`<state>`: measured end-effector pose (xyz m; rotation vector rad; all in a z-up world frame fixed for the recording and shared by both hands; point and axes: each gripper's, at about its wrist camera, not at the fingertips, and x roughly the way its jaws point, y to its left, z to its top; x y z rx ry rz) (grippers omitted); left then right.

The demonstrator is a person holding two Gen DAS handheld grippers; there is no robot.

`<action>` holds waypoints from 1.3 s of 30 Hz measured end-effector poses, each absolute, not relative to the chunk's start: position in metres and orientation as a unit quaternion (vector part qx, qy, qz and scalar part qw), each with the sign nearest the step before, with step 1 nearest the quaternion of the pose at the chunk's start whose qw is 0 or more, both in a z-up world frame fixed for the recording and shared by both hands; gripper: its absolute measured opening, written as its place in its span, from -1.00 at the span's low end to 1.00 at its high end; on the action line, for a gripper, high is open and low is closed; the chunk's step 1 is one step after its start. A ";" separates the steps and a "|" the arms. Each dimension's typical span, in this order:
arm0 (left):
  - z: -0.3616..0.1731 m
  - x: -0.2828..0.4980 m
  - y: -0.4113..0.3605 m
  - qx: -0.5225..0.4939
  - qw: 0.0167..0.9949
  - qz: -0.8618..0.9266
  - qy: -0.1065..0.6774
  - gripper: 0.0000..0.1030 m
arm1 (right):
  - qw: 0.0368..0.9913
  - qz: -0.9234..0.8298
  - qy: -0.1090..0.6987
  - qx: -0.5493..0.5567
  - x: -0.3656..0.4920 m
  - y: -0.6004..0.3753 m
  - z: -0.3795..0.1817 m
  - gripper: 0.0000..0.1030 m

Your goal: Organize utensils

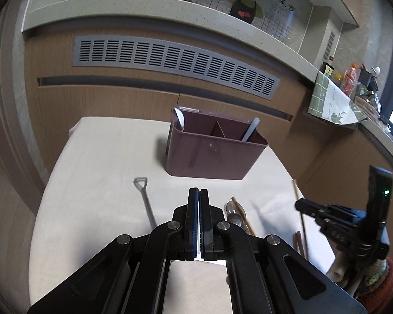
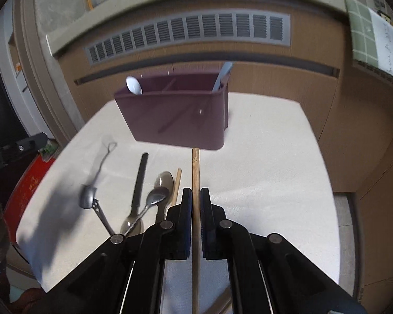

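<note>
I used the maroon caddy (image 2: 175, 115) as reference; it stood at the far middle of the cloth-covered table (image 2: 275, 170), divided into compartments.

Left of the caddy and nearer to me, my left gripper (image 1: 198, 196) hung over the cloth with its jaws clenched together on nothing. In the right wrist view only a blurred black part of it showed at the left edge.

Near-left of the caddy, a small scoop with a wire-loop handle (image 2: 91, 191) lay on the cloth. Next to it toward the caddy's centre line: a black-handled spoon (image 2: 138, 191), then 2 metal spoons (image 2: 163, 183) overlapping, then 1 loose wooden chopstick (image 2: 177, 183) just beside them.

Inside the caddy, a white spoon (image 2: 133, 85) stood bowl-up in the left end compartment. A pale blue-grey handle (image 2: 222, 76) leaned out of the right end compartment. Couldn't tell what utensil that one was.

Directly in front of the caddy, my right gripper (image 2: 195, 198) was clamped on a wooden chopstick (image 2: 195, 172). The stick ran lengthwise between the pads, its far tip close to the caddy's front wall, lower right corner. Couldn't tell whether the tip touched the wall.

The left wrist view also showed more chopsticks (image 1: 300, 214) on the cloth near-right of the caddy.
</note>
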<state>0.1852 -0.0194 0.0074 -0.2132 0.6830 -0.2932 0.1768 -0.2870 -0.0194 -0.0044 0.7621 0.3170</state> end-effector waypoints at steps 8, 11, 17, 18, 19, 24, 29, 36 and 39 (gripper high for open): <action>-0.031 0.201 0.003 -0.140 0.905 -0.118 0.383 -0.90 | 0.923 0.159 0.351 0.001 0.171 -0.285 -0.005 -0.90; -0.054 0.211 -0.003 -0.102 0.893 -0.151 0.412 -0.74 | 0.919 0.159 0.360 0.001 0.172 -0.285 -0.013 -0.90; -0.085 0.273 -0.023 -0.073 0.844 -0.212 0.488 -0.54 | 0.908 0.155 0.389 0.004 0.179 -0.280 -0.033 -0.90; -0.093 0.285 -0.022 -0.066 0.840 -0.199 0.501 -0.54 | 0.907 0.155 0.392 0.005 0.179 -0.278 -0.035 -0.90; -0.098 0.290 -0.019 -0.063 0.837 -0.194 0.507 -0.58 | 0.906 0.155 0.394 0.005 0.178 -0.277 -0.037 -0.90; -0.098 0.281 0.015 -0.071 0.841 -0.177 0.506 -0.58 | 0.896 0.162 0.412 0.018 0.177 -0.282 -0.048 -0.86; -0.099 0.242 0.059 -0.096 0.833 -0.181 0.514 -0.57 | 0.897 0.163 0.412 0.008 0.178 -0.280 -0.049 -0.80; -0.074 0.185 0.045 0.120 0.836 -0.263 0.466 -0.46 | 0.889 0.183 0.420 -0.006 0.176 -0.266 -0.055 -0.79; -0.084 0.180 0.033 0.223 0.821 -0.253 0.460 -0.45 | 0.885 0.187 0.425 -0.004 0.175 -0.265 -0.057 -0.79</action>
